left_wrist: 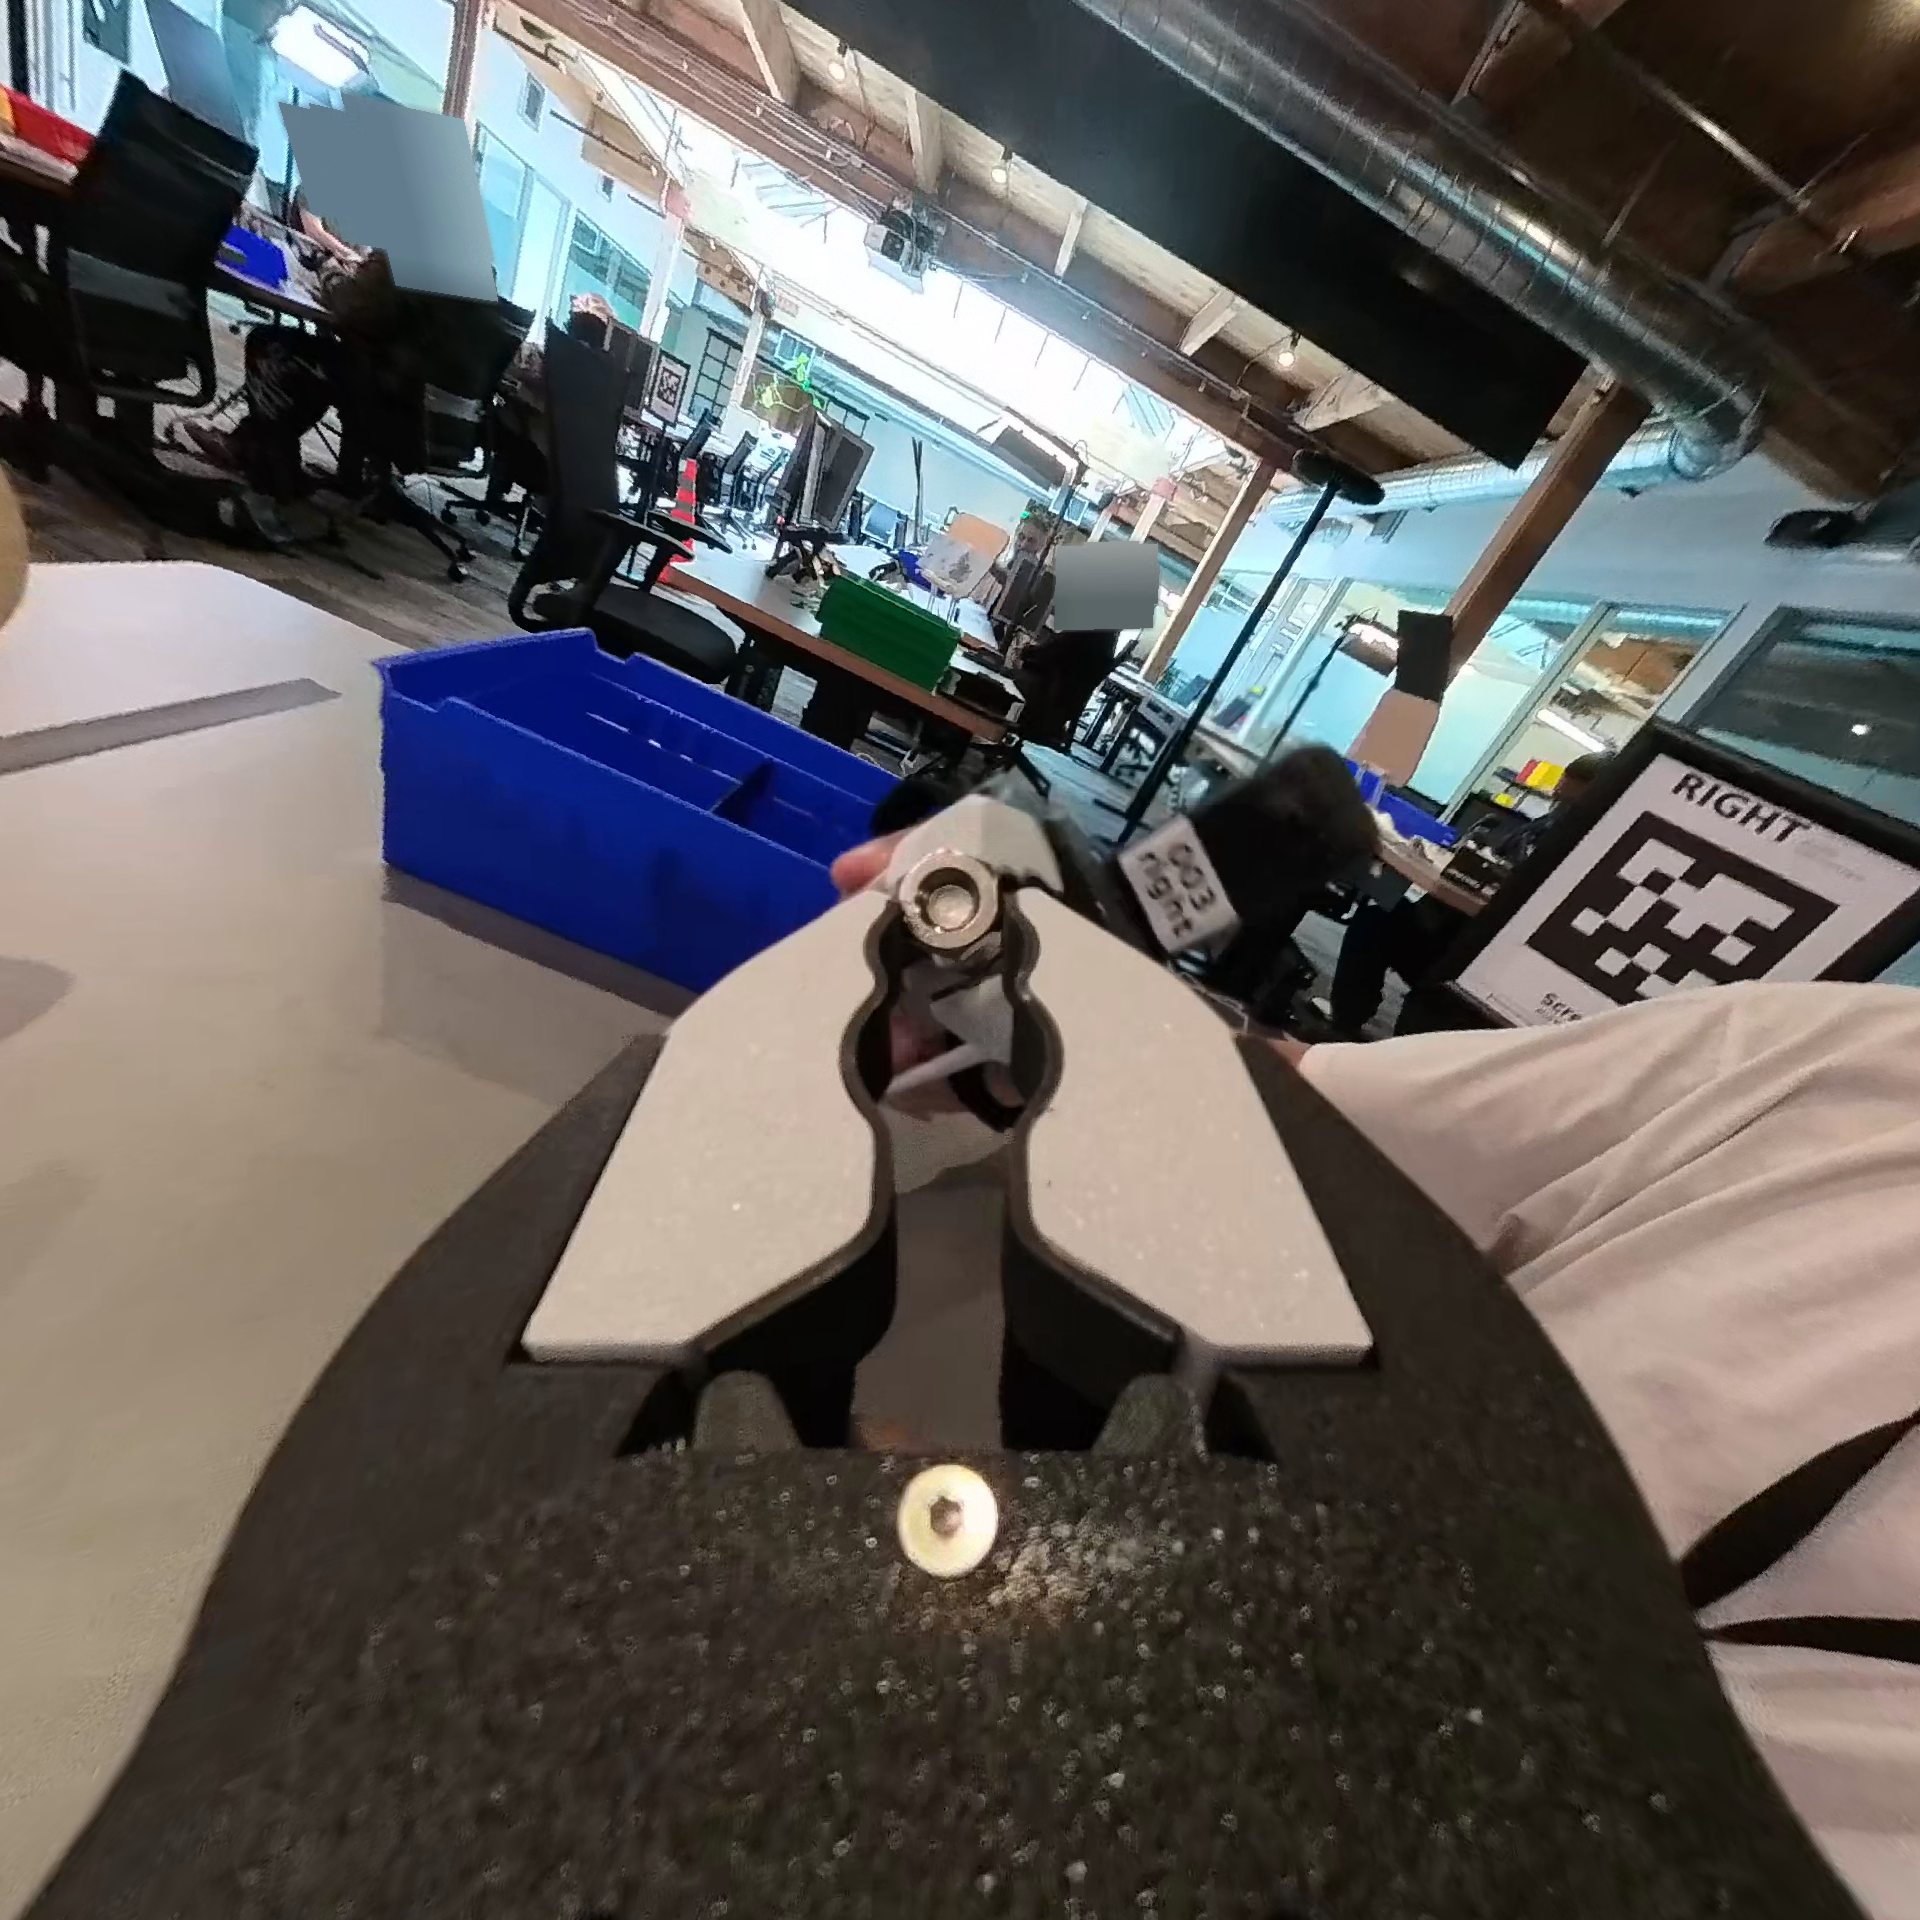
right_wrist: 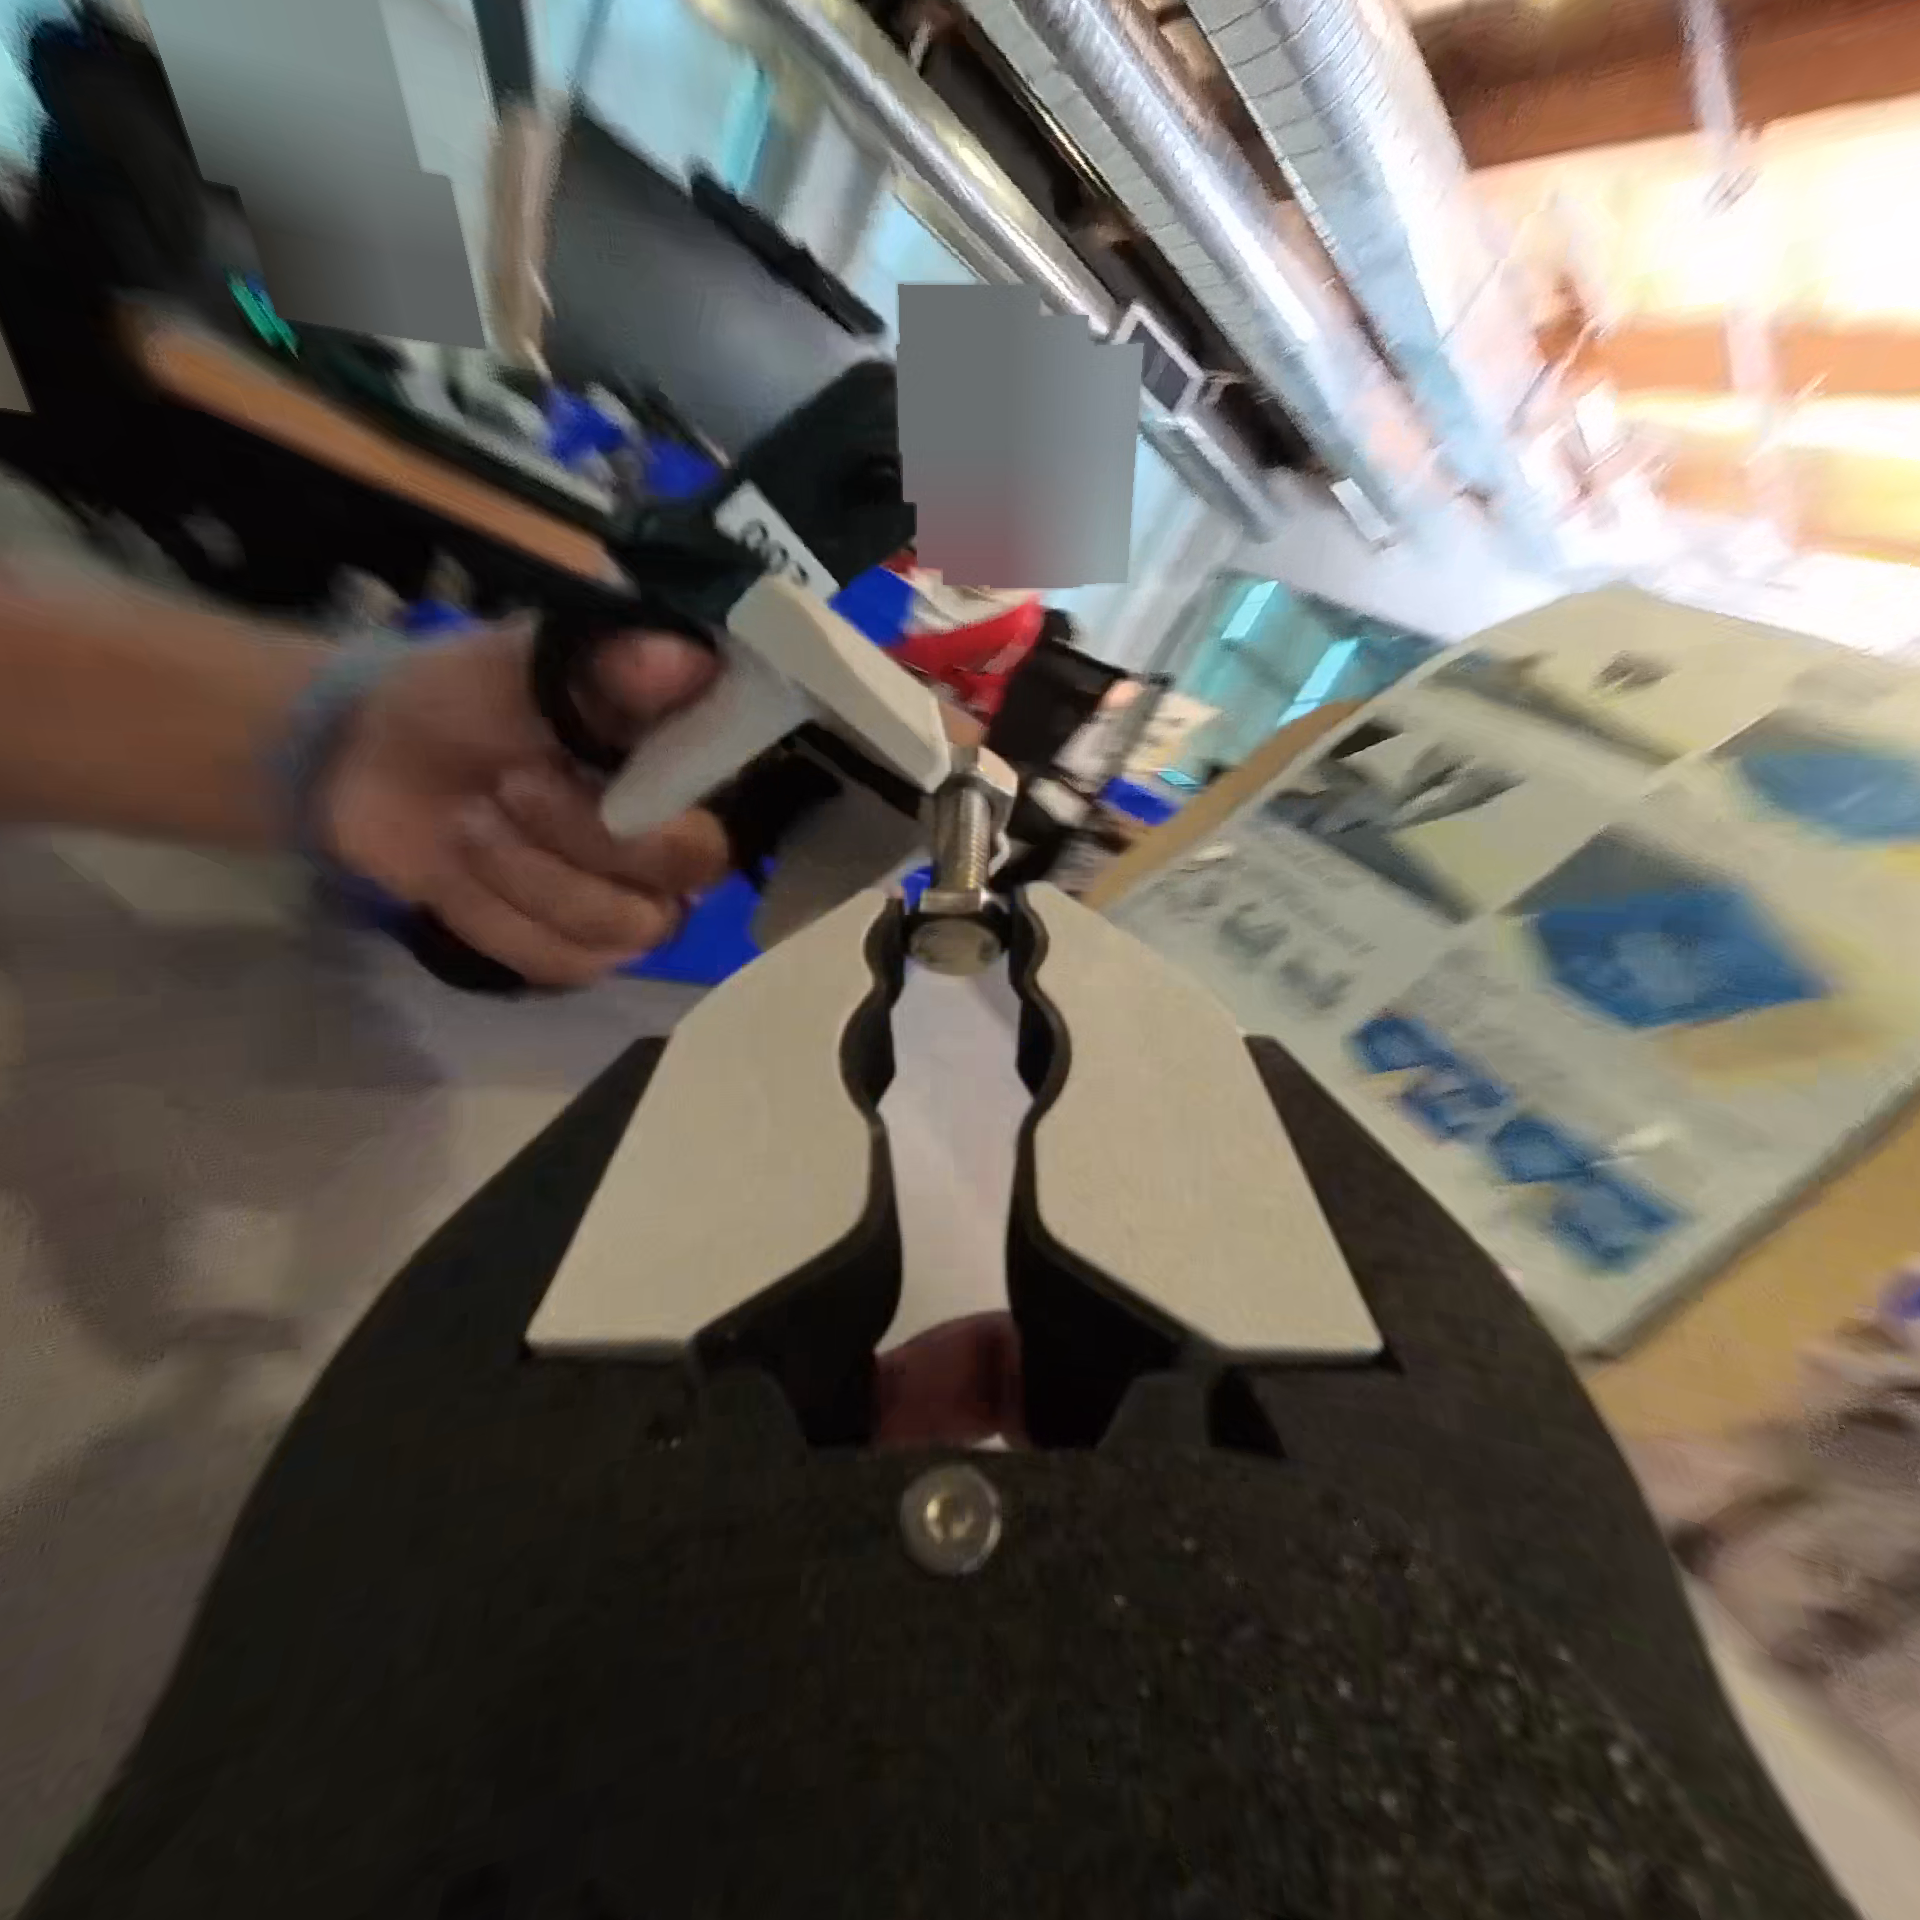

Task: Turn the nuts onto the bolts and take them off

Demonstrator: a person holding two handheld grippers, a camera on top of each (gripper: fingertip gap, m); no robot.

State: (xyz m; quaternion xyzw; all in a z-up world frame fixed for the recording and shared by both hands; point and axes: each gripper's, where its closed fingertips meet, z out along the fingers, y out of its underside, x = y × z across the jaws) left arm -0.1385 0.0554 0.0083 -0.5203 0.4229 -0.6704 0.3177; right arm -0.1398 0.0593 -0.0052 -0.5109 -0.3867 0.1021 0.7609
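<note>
While the left hand-held gripper (left_wrist: 951, 902) clamps the nut (left_wrist: 948, 896), the right hand-held gripper (right_wrist: 954, 940) grips the bolt (right_wrist: 961, 831) head beside a printed marker board (left_wrist: 1662, 894).

the bin (left_wrist: 623, 790) sits on the table (left_wrist: 208, 935), left of the left tool (left_wrist: 951, 914).

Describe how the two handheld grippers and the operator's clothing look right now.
Both the left gripper and right gripper have pale grey flat fingers with wavy black inner edges on a speckled black body with one silver screw. A white sleeve with a black strap shows.
</note>
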